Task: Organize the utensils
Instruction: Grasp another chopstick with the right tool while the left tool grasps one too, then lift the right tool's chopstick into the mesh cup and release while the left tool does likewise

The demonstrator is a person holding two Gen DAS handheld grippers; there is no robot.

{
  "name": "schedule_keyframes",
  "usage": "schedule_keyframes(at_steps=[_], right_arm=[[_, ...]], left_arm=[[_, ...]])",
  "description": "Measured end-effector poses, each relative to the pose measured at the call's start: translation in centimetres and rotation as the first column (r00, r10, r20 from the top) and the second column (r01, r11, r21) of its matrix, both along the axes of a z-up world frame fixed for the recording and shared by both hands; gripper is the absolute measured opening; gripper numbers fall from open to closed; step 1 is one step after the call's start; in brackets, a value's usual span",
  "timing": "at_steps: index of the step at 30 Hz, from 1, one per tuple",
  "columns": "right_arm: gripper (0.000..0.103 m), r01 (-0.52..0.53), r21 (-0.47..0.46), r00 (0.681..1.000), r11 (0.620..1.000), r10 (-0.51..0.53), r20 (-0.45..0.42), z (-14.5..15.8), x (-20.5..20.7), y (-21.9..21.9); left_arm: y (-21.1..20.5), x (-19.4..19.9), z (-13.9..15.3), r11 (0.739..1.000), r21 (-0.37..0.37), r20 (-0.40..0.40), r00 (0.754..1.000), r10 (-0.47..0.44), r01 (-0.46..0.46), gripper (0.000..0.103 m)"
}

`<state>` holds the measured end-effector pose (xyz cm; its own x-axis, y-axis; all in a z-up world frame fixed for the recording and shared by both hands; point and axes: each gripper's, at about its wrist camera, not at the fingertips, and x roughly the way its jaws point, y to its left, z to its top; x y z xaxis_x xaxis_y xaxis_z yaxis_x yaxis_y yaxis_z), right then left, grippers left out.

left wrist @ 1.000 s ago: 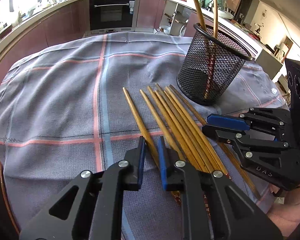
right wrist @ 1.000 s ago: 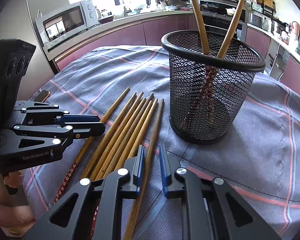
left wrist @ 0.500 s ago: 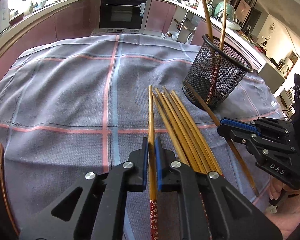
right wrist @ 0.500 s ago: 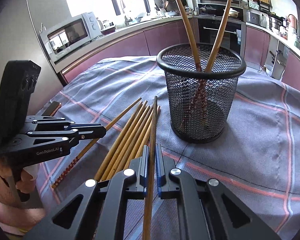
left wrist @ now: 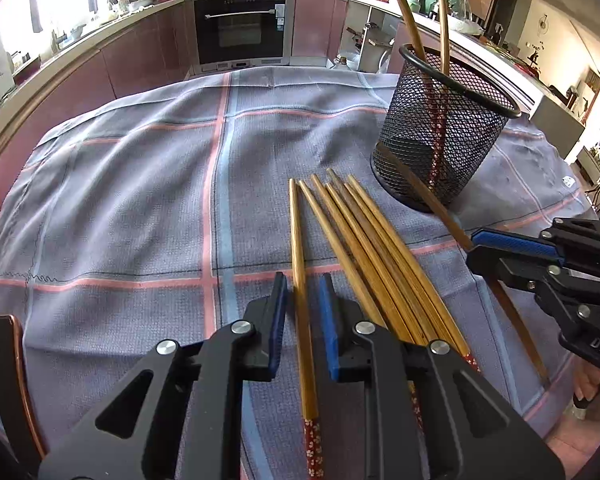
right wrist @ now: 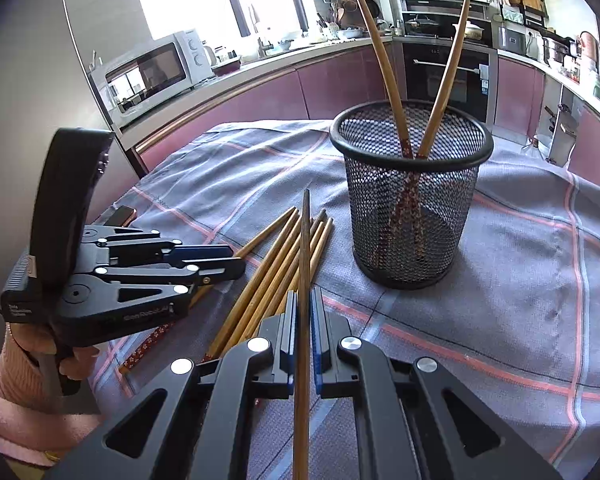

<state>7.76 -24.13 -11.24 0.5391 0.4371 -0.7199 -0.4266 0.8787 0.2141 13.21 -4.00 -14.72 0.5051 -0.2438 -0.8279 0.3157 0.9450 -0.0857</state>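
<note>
Left gripper [left wrist: 302, 304]: fingers parting, straddling one brown bamboo chopstick [left wrist: 300, 264] lying left of the black mesh cup [right wrist: 410, 200].
Loose chopsticks [left wrist: 372, 248]: fanned on the tabletop cloth, left of the cup.
Right gripper [right wrist: 304, 332]: fingers clamped narrow on a raised chopstick [right wrist: 305, 248].
Advice: tip it upright, clear the cup's rim, then let go.

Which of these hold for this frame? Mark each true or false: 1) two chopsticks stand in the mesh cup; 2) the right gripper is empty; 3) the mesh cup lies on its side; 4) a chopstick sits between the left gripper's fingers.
1) True: two chopsticks stand in the mesh cup.
2) False: the right gripper is shut on one chopstick.
3) False: the cup stands upright on the tablecloth.
4) True: a chopstick lies between the left gripper's opening jaws, not pressed.
</note>
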Motion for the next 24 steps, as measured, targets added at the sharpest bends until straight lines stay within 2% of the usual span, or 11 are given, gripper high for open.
schedule_keyframes(at_steps=[1, 10, 17, 24], right_arm=[[0.005, -0.003, 0.002, 1.000, 1.000, 0.003, 0.004, 0.2, -0.1, 0.0], [0.005, -0.020, 0.029, 0.998, 0.999, 0.018, 0.068, 2.1, -1.1, -0.5], [0.005, -0.012, 0.095, 0.991, 0.995, 0.000, 0.130, 4.6, -1.5, -1.7], [0.005, 0.013, 0.143, 0.976, 0.990, -0.043, 0.211, 7.3, -1.8, -3.3]], left_arm=[[0.0, 0.1, 0.0, 1.000, 0.006, 0.002, 1.000, 0.007, -0.007, 0.008], [1.4, -0.6, 1.3, 0.997, -0.062, 0.011, 0.999, 0.046, -0.045, 0.007], [3.1, -2.3, 5.9, 0.984, -0.176, 0.104, 0.994, 0.014, 0.004, 0.007], [4.5, -4.0, 10.9, 0.959, -0.276, 0.213, 0.977, -0.003, 0.063, 0.007]])
